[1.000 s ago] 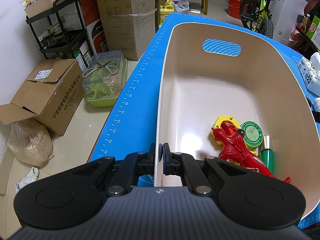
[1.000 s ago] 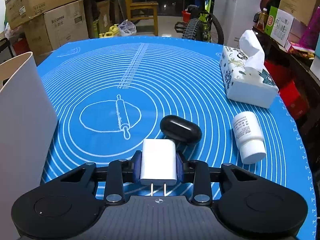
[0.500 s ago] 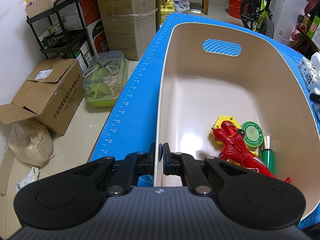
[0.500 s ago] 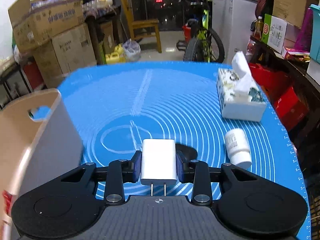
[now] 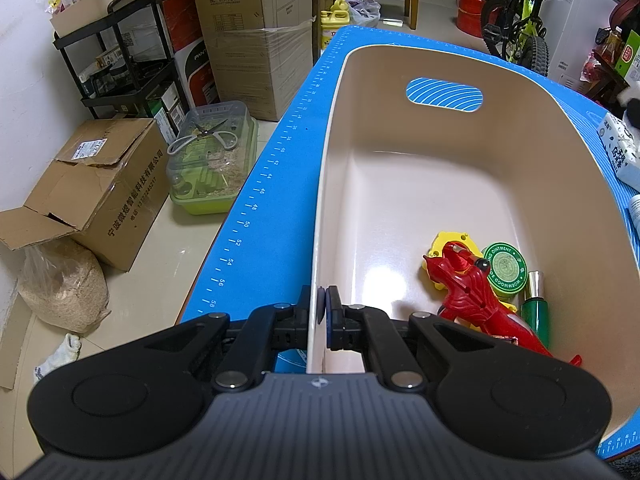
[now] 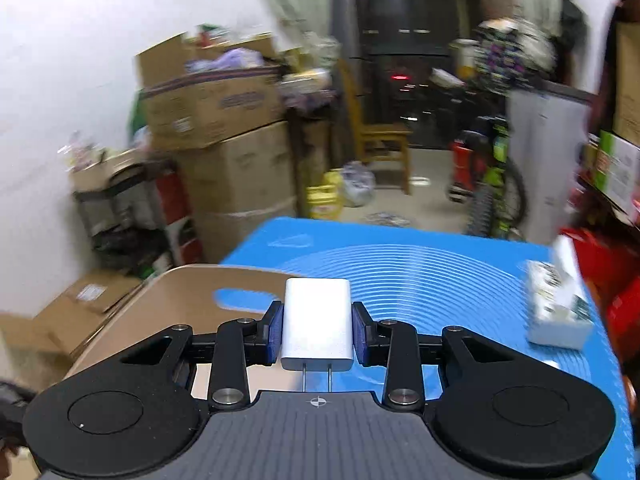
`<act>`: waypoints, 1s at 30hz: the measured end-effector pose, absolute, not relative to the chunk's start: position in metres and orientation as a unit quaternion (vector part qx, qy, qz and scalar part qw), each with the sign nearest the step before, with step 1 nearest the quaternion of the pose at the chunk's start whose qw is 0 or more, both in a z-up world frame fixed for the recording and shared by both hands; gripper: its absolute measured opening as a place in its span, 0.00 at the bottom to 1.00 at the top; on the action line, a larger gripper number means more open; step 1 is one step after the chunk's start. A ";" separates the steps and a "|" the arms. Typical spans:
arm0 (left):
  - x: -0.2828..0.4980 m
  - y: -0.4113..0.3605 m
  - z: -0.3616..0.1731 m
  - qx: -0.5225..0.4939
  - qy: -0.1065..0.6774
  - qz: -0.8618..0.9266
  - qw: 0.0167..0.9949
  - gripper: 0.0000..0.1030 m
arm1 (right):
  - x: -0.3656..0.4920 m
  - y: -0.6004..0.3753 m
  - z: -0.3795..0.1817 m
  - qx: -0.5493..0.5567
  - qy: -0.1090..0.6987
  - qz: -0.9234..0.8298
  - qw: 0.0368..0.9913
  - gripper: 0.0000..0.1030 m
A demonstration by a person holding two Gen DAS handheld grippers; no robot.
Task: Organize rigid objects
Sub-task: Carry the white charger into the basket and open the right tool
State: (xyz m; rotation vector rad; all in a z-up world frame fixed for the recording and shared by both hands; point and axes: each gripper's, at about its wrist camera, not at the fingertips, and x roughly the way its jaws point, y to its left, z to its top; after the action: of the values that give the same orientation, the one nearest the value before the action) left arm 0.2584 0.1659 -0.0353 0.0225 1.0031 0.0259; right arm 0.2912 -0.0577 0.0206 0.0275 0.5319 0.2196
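My left claw (image 5: 321, 305) is clamped tight on the near rim of the beige bin (image 5: 440, 184), one finger outside the wall, one inside. The bin sits on the blue mat (image 5: 276, 168) and stretches away ahead of that claw, handle slot in its far wall. Down in the bin, ahead and to the right of the left claw: red toy (image 5: 476, 300) lying on a yellow toy (image 5: 448, 242), green round tin (image 5: 505, 267) touching them, green bottle with silver cap (image 5: 535, 312) just right of the tin. All sit in the near right corner; the bin floor straight ahead of the claw is bare.

My right claw (image 6: 318, 330) grips a white charger (image 6: 317, 322) by its sides, pads (image 6: 275, 332) pressed flat against it, prongs pointing back toward me. It's up in the air, off the mat. Bin is below and to the left of this claw, its handle slot just left of the charger. Tissue box (image 6: 558, 312) on the mat off to the right, well apart. Right view is blurred, so background boxes, chair and bike are rough.
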 end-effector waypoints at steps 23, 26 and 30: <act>0.257 0.167 -0.032 0.014 0.481 0.014 0.877 0.08 | 0.306 0.031 -0.040 -0.096 0.430 0.190 0.878 0.46; 0.258 0.168 -0.032 0.015 0.481 0.014 0.877 0.08 | 0.305 0.020 -0.030 -0.072 0.414 0.194 0.887 0.53; 0.259 0.169 -0.032 0.016 0.481 0.015 0.877 0.08 | 0.300 -0.003 -0.007 -0.046 0.370 0.173 0.912 0.61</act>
State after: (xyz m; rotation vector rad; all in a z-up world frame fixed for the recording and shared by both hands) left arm 0.2588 0.1686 -0.0321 0.0334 1.0029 0.0304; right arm 0.2996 -0.0027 -0.0071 -0.0955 0.7616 0.3561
